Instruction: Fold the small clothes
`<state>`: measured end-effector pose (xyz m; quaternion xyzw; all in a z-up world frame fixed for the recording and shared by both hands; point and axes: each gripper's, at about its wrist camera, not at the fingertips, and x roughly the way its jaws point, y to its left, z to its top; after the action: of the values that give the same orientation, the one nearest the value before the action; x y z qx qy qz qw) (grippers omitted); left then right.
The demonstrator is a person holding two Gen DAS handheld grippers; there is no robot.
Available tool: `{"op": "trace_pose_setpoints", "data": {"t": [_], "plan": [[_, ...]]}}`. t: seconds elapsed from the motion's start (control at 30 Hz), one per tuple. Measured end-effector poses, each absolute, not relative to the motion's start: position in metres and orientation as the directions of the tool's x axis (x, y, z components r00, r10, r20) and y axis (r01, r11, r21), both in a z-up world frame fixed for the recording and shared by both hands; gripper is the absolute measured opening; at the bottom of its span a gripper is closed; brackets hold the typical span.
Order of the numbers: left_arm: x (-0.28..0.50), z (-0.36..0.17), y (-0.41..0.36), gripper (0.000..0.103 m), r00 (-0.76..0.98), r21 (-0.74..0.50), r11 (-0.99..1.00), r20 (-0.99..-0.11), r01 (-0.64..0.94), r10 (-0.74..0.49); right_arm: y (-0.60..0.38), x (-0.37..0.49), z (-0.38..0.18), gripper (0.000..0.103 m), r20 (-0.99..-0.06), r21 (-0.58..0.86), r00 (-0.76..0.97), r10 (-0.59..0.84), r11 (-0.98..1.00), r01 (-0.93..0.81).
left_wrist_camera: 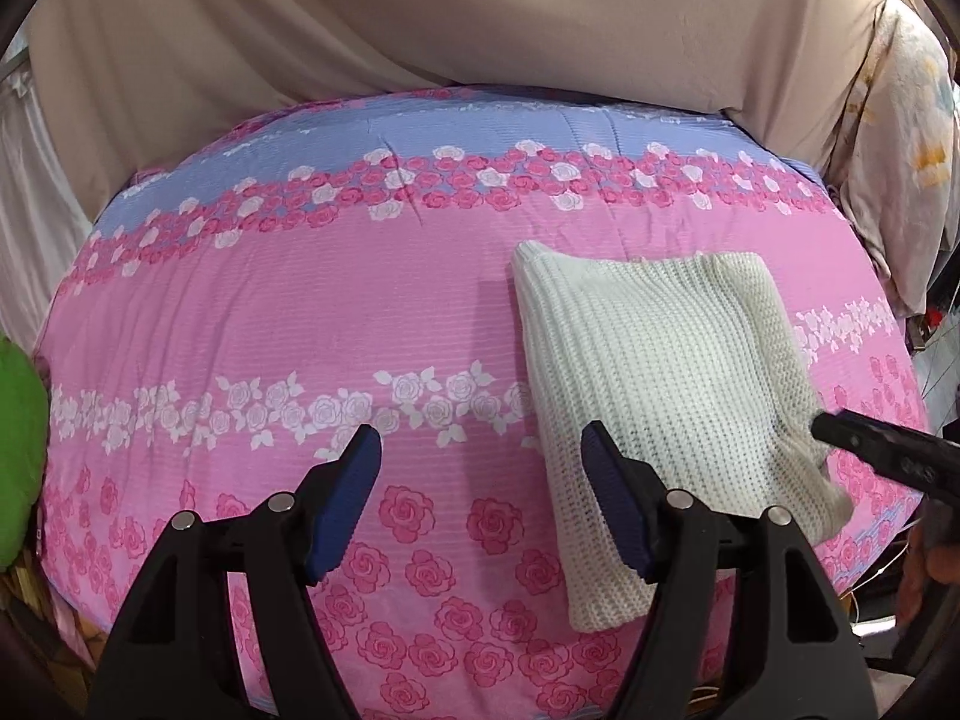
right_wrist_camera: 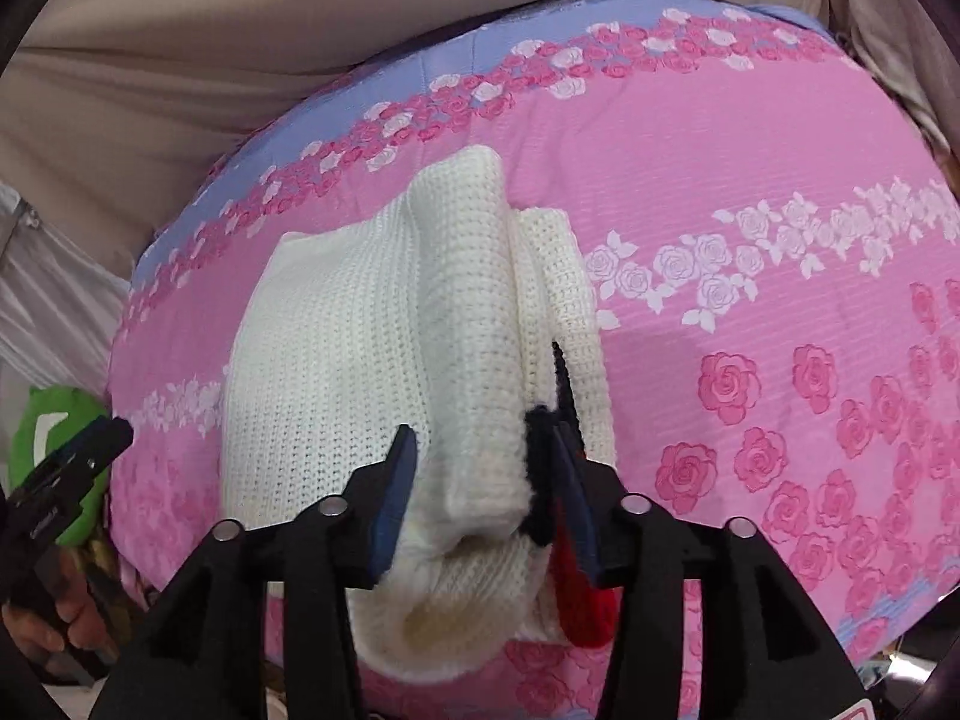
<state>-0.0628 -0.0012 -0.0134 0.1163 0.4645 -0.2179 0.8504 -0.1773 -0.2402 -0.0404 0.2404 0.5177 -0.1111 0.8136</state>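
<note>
A white knitted garment (left_wrist_camera: pixel 666 384) lies folded into a rough rectangle on the pink rose-patterned bedcover (left_wrist_camera: pixel 300 312). My left gripper (left_wrist_camera: pixel 480 450) is open and empty, its right finger over the garment's left edge. In the right wrist view the garment (right_wrist_camera: pixel 372 348) fills the centre, with black and red yarn trim (right_wrist_camera: pixel 543 474) at its near end. My right gripper (right_wrist_camera: pixel 480 456) has its fingers on both sides of a raised fold at the garment's near end, still spread apart. Its tip (left_wrist_camera: pixel 840 426) shows at the garment's right corner in the left wrist view.
Beige fabric (left_wrist_camera: pixel 420 18) hangs behind the bed. A floral cloth (left_wrist_camera: pixel 900 168) hangs at the right. A green soft object (left_wrist_camera: pixel 18 438) sits at the bed's left edge. The left gripper (right_wrist_camera: pixel 78 450) and the hand holding it show at the left of the right wrist view.
</note>
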Motion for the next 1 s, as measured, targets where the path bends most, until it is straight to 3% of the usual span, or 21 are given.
{"op": "trace_pose_setpoints", "data": {"t": [0.1, 0.2, 0.23, 0.27, 0.3, 0.37, 0.47, 0.6, 0.63, 0.73, 0.83, 1.0], "plan": [[-0.062, -0.013, -0.007, 0.069, 0.472, 0.002, 0.871, -0.841, 0.491, -0.264, -0.23, -0.196, -0.028, 0.059, -0.893, 0.286, 0.441, 0.094, 0.874, 0.393], [-0.062, -0.019, -0.015, 0.069, 0.446, -0.006, 0.86, -0.853, 0.51, -0.271, -0.218, -0.191, -0.055, 0.066, -0.891, 0.352, 0.414, 0.187, 0.861, 0.368], [-0.062, -0.021, -0.018, 0.069, 0.434, -0.012, 0.856, -0.858, 0.517, -0.274, -0.217, -0.188, -0.065, 0.056, -0.898, 0.349, 0.395, 0.195, 0.862, 0.367], [-0.063, -0.022, -0.02, 0.069, 0.428, -0.013, 0.853, -0.861, 0.522, -0.275, -0.216, -0.186, -0.075, 0.018, -0.899, 0.359, 0.381, 0.215, 0.86, 0.362], [-0.063, -0.023, -0.022, 0.069, 0.426, -0.011, 0.85, -0.862, 0.527, -0.275, -0.219, -0.185, -0.078, 0.01, -0.885, 0.403, 0.389, 0.255, 0.839, 0.366], [-0.066, -0.02, -0.025, 0.069, 0.432, -0.003, 0.842, -0.858, 0.54, -0.279, -0.232, -0.197, -0.053, 0.01, -0.813, 0.506, 0.506, 0.289, 0.78, 0.367], [-0.067, -0.023, -0.027, 0.071, 0.423, -0.001, 0.836, -0.862, 0.549, -0.279, -0.244, -0.216, -0.03, 0.01, -0.798, 0.498, 0.549, 0.249, 0.786, 0.366], [-0.066, -0.032, -0.03, 0.071, 0.392, -0.01, 0.832, -0.879, 0.555, -0.272, -0.247, -0.226, -0.11, 0.009, -0.929, 0.327, 0.31, 0.203, 0.842, 0.429], [-0.066, -0.033, -0.029, 0.071, 0.389, -0.011, 0.833, -0.881, 0.554, -0.27, -0.247, -0.227, -0.121, 0.008, -0.926, 0.348, 0.302, 0.229, 0.829, 0.438], [-0.066, -0.031, -0.028, 0.071, 0.401, 0.004, 0.832, -0.878, 0.554, -0.263, -0.25, -0.224, -0.092, 0.015, -0.909, 0.367, 0.364, 0.203, 0.805, 0.467], [-0.065, -0.031, -0.031, 0.071, 0.409, 0.012, 0.832, -0.875, 0.555, -0.26, -0.256, -0.216, -0.05, 0.06, -0.892, 0.325, 0.44, 0.109, 0.83, 0.454], [-0.065, -0.03, -0.042, 0.071, 0.417, 0.012, 0.826, -0.868, 0.563, -0.271, -0.268, -0.16, -0.05, 0.063, -0.886, 0.271, 0.461, 0.053, 0.866, 0.421]]}}
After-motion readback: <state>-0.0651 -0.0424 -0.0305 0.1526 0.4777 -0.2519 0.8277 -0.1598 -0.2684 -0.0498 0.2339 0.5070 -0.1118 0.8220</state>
